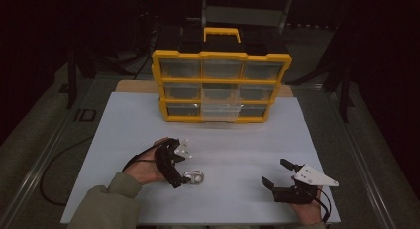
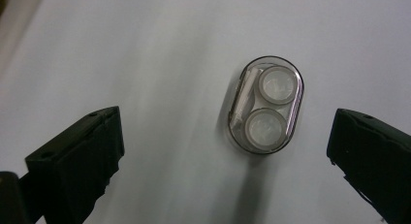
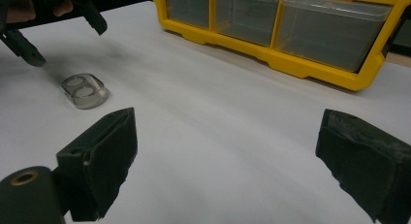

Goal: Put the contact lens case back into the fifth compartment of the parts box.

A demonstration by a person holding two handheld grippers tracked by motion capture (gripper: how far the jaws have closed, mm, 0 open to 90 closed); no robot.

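- Starting on the left: the left tool (image 1: pixel 184 175) is held low over the white bench (image 1: pixel 237 140), tipped downward, jaws spread wide with nothing between them.
- Right under it is the clear case (image 1: pixel 194 177), a small see-through oval with two round wells in it. It's lying flat on the bench near the front edge, left of the middle.
- In the left gripper view the clear case (image 2: pixel 265 105) sits out ahead of the jaws, between the two but closer to the right-hand one, and it isn't touching either. Its long side runs away from the camera, one well nearer and one farther.
- In the high view the tips of the left tool look just beside the case, on its left. Can't tell from there if anything actually touches, but the gripper's own view shows a gap on both sides.
- Middle back: a yellow organizer (image 1: pixel 221 85) with clear drawers stands upright at the far side of the bench, well apart from the case. One drawer in the middle column sticks out a bit.
- Over on the right: the right tool (image 1: pixel 277 174) is spread open too, holding nothing, near the front right of the bench and well apart from the case.
- From the right gripper view the case (image 3: pixel 85 90) is off to the upper left, beyond the jaws, with the left tool (image 3: pixel 53 27) hanging just above it.
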